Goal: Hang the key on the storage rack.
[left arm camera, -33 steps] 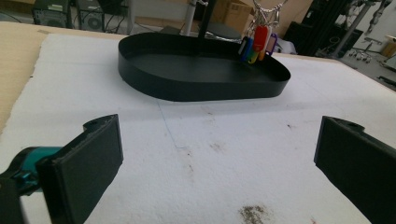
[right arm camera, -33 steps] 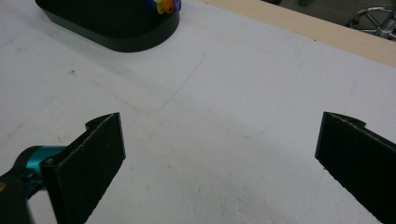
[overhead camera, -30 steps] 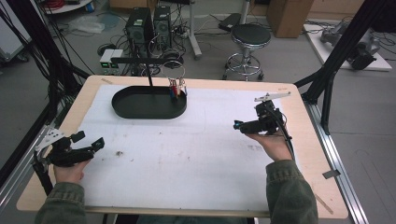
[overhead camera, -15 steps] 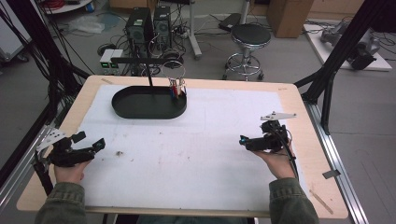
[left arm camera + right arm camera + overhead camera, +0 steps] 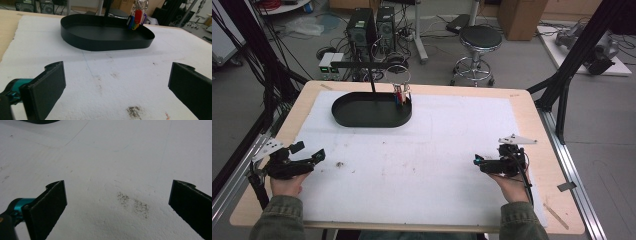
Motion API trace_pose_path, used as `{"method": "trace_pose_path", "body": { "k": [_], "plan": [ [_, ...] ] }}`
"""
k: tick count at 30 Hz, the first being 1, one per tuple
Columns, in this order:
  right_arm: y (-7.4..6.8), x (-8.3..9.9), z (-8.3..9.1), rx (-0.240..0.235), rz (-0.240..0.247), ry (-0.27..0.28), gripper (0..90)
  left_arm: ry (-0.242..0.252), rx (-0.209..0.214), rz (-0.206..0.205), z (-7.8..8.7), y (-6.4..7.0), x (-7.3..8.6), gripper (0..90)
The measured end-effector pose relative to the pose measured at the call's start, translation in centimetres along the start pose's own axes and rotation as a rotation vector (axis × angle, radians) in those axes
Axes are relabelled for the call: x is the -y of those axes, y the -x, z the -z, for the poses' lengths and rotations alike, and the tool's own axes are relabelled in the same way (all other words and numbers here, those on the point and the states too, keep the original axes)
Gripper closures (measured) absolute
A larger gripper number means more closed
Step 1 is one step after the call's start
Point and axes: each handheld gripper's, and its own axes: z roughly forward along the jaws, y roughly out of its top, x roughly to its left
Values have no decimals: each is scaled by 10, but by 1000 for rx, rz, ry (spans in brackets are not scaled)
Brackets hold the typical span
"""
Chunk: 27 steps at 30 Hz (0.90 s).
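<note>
Left hand-held gripper (image 5: 319,156): jaws spread wide, holding nothing, resting low at my near-left corner of the white foam mat (image 5: 437,150); right hand-held gripper (image 5: 477,161): likewise wide and empty, near-right side, well apart from everything. Item in hand, by my judgement — the black oval metal tray (image 5: 371,111) at the far left of the mat, with a bunch of coloured plastic key tags (image 5: 402,94) hanging on a ring at its right end; the left gripper is nearest to it.

Handling note: I would advance the left gripper level and straight at the tray wall (image 5: 105,43), jaws kept wide until they straddle it; no haste.

Views: left gripper view gives the tray's shallow wall and the tags (image 5: 136,18) close up; right gripper view gives bare mat with a grey smudge (image 5: 133,203) — the high view alone places both grippers.
</note>
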Motion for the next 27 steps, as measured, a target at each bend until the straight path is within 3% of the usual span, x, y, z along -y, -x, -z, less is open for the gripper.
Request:
{"method": "trace_pose_path", "body": {
  "k": [10,13,20,27],
  "plan": [
    [1,26,3,73,-27,121,5,1,1,1,0,-1,0,17],
    [1,29,5,86,-21,132,5,-1,0,1,0,-1,0,17],
    [-6,29,8,84,21,178,5,-4,-1,-2,0,-1,0,17],
    [-11,38,15,64,7,242,5,-6,-4,-6,0,0,0,17]
  ]
}}
